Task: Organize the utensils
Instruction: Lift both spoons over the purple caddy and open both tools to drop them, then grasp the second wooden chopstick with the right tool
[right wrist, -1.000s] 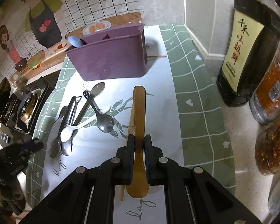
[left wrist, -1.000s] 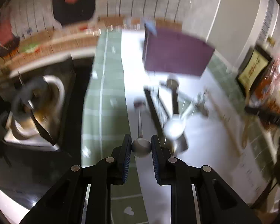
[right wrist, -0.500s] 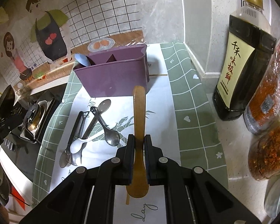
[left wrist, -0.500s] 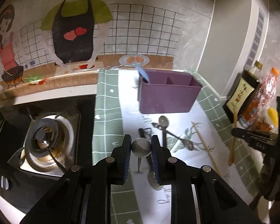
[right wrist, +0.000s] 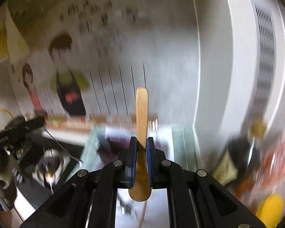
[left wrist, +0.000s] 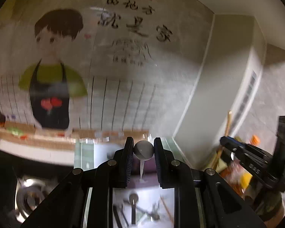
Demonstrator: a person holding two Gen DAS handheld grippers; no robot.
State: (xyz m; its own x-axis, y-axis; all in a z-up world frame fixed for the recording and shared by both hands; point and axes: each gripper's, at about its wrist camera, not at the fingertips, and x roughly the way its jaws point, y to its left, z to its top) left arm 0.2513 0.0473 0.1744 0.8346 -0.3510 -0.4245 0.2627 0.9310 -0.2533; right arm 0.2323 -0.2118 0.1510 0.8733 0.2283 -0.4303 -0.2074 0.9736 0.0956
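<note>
Both utensils have risen off the surface since a second ago, and each view now tips up toward the wall instead of down at the mat. One metal spoon (left wrist: 143, 150) sits bowl-first between the narrow pads of the left hand-held gripper (left wrist: 143, 153), its thin handle hanging toward 6 o'clock. One wooden spoon (right wrist: 141, 125) is clamped in the nearly shut right hand-held gripper (right wrist: 141, 152), handle pointing to 12 o'clock, bowl below the pads at 6 o'clock.

Below the metal spoon, the purple caddy (left wrist: 148, 174) shows only as a dark strip between the fingers, so the drop target is mostly hidden. Further toward 6 o'clock, loose utensils (left wrist: 133, 207) lie on the white mat; blur lets me count roughly three or four, not more surely. One stove burner (left wrist: 31, 196) sits at 8 o'clock, and the cartoon wall sticker (left wrist: 51, 72) fills 10 o'clock.

I'd worry most about the metal spoon: a rounded bowl pinched by flat pads may swivel or slip during fast carrying. Two raised utensils near one caddy may also collide.
</note>
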